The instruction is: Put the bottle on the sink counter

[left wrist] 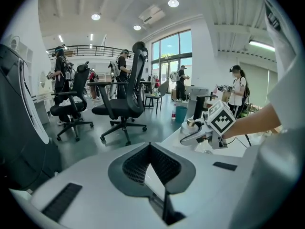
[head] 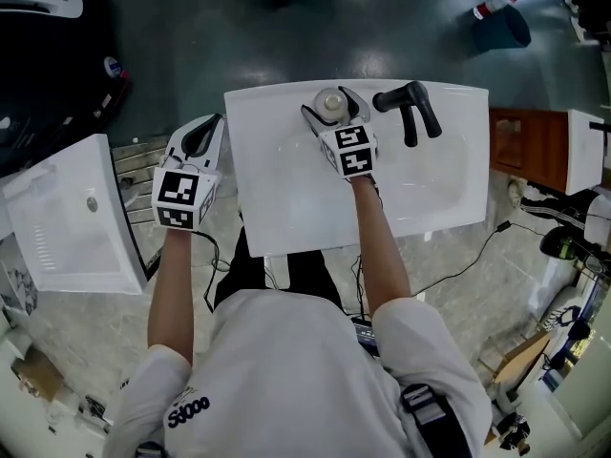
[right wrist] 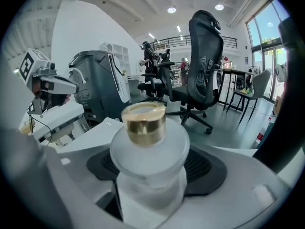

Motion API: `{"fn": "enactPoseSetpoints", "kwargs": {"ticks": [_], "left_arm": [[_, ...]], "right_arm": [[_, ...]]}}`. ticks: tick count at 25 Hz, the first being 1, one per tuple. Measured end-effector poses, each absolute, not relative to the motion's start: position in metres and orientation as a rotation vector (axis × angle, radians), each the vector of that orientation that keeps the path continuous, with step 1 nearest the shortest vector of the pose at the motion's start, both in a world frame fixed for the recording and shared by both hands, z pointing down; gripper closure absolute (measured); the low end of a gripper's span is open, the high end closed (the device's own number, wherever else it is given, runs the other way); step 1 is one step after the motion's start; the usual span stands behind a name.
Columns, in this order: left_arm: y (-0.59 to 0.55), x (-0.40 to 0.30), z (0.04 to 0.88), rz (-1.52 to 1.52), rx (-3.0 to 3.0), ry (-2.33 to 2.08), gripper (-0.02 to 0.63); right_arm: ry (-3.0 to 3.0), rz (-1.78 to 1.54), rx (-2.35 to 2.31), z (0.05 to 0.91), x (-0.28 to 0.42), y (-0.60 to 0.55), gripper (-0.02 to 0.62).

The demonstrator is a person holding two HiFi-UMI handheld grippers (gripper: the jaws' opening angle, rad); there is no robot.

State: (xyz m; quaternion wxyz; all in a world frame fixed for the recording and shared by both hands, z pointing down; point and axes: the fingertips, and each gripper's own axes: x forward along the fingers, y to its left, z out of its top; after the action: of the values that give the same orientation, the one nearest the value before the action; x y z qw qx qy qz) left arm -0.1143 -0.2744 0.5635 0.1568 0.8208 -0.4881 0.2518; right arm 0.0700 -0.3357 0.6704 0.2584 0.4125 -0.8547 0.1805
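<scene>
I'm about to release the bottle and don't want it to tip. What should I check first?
1. Right gripper shut on the bottle: ok.
2. Bottle upright, cap on top: ok.
3. Bottle over the back ledge of the sink: ok.
4. Bottle apart from the faucet: ok.
5. Bottle base resting on the ledge: cannot tell, the base is hidden.
6. Left gripper empty and off the sink: ok.
</scene>
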Motion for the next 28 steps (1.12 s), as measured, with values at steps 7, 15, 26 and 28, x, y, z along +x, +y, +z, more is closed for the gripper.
{"fn": "enactPoseSetpoints", "kwargs": {"ticks": [7,15,26,28], "left_arm": [[-0.264,-0.123,0.557,0.736,2.339,-1.434,0.604],[-0.249,-0.119,0.543,0.731,2.378,-1.427,0.604],[-0.247,-0.087,0.511,0.692,2.504,-1.359,0.604],[-0.249,-0.081,0.503,0.67,2.529,-1.355,0.604]], "right_arm": [[-2.296,0.509,1.155,0.664,0.082,-0.322,0.229],[-2.268,0.479,1.186,0.647,0.097,-0.298,0.236],[-2.306,0.408,1.311,0.578,0.117,-0.259,0.395],[-2.318,0.404,1.338,0.563,0.121,-0.255,0.405]]}}
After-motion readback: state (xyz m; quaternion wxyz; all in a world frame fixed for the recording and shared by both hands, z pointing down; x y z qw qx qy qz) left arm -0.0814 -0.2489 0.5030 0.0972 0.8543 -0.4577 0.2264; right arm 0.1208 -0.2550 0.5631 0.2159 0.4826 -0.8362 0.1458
